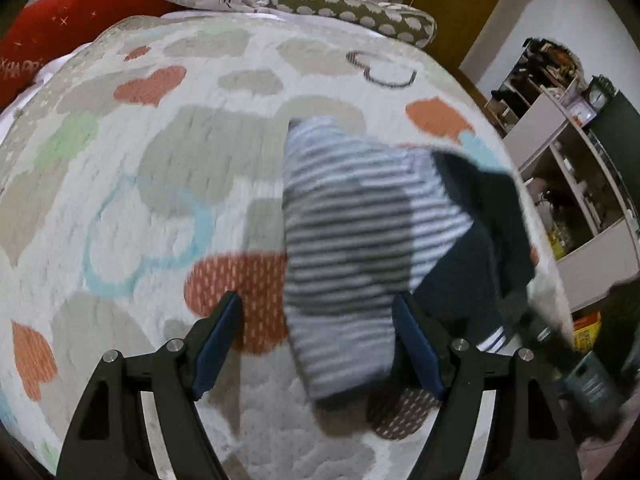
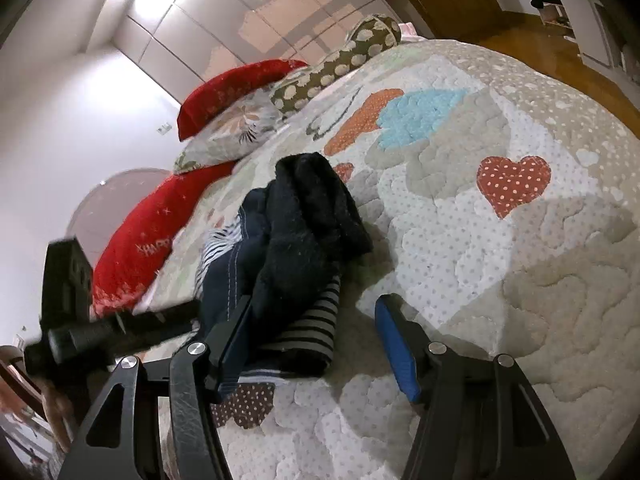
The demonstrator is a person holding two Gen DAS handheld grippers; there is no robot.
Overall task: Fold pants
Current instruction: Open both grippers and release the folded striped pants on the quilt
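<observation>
The pants (image 1: pixel 352 240) lie bunched on the quilted bed cover (image 1: pixel 160 160): a grey-and-white striped part toward me and a dark navy part (image 1: pixel 484 216) to its right. My left gripper (image 1: pixel 320 304) is open, its fingers on either side of the striped end, just above it. In the right wrist view the pants (image 2: pixel 296 232) are a crumpled dark heap with striped lining showing. My right gripper (image 2: pixel 316 308) is open, its left finger (image 2: pixel 236 328) at the heap's near edge. The other gripper's body (image 2: pixel 104 332) shows at left.
Red pillows (image 2: pixel 152 232), a floral pillow (image 2: pixel 240 128) and a spotted bolster (image 2: pixel 340 60) line the bed's far side. Shelves (image 1: pixel 568 152) stand beyond the bed's right edge in the left wrist view. A wooden floor (image 2: pixel 540 36) lies past the quilt (image 2: pixel 500 260).
</observation>
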